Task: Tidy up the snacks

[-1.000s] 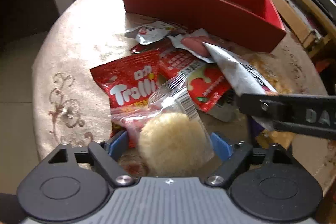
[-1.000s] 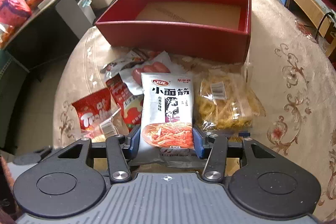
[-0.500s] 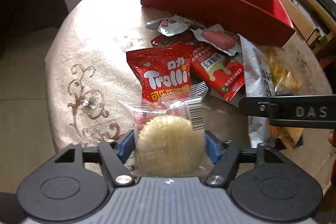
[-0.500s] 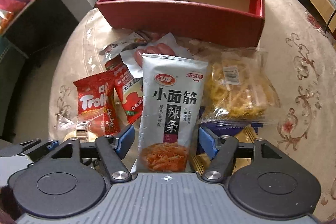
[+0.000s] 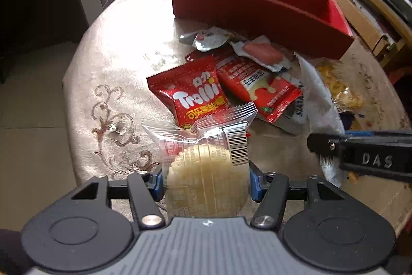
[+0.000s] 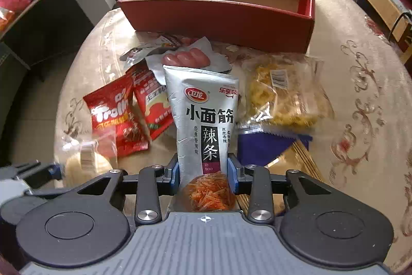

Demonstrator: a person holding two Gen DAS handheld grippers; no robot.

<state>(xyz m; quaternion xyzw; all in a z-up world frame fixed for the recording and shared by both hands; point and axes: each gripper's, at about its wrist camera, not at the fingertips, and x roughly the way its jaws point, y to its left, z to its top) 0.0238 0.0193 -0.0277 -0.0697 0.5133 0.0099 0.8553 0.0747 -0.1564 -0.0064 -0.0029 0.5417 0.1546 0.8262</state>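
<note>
My left gripper [image 5: 206, 178] is shut on a round pale rice cracker in a clear wrapper [image 5: 206, 172], held above the table's near left. My right gripper [image 6: 203, 172] is shut on a silver spicy-strip packet [image 6: 203, 117], held upright. The open red box [image 6: 231, 7] stands at the back of the table; it also shows in the left wrist view [image 5: 257, 9]. On the table lie a red Trolli bag [image 5: 195, 94], a red snack packet [image 5: 260, 92], a sausage pack [image 6: 185, 58] and a bag of yellow crisps [image 6: 280, 94].
A small silver sachet [image 5: 206, 39] lies near the box. A dark blue packet [image 6: 265, 143] lies right of my right gripper. The round table [image 6: 360, 99] has a patterned beige cloth. Shelves and a dark counter surround it.
Both grippers have lifted and drawn back from the pile, each with its packet. The right gripper's fingers have closed in tighter on the silver packet.
</note>
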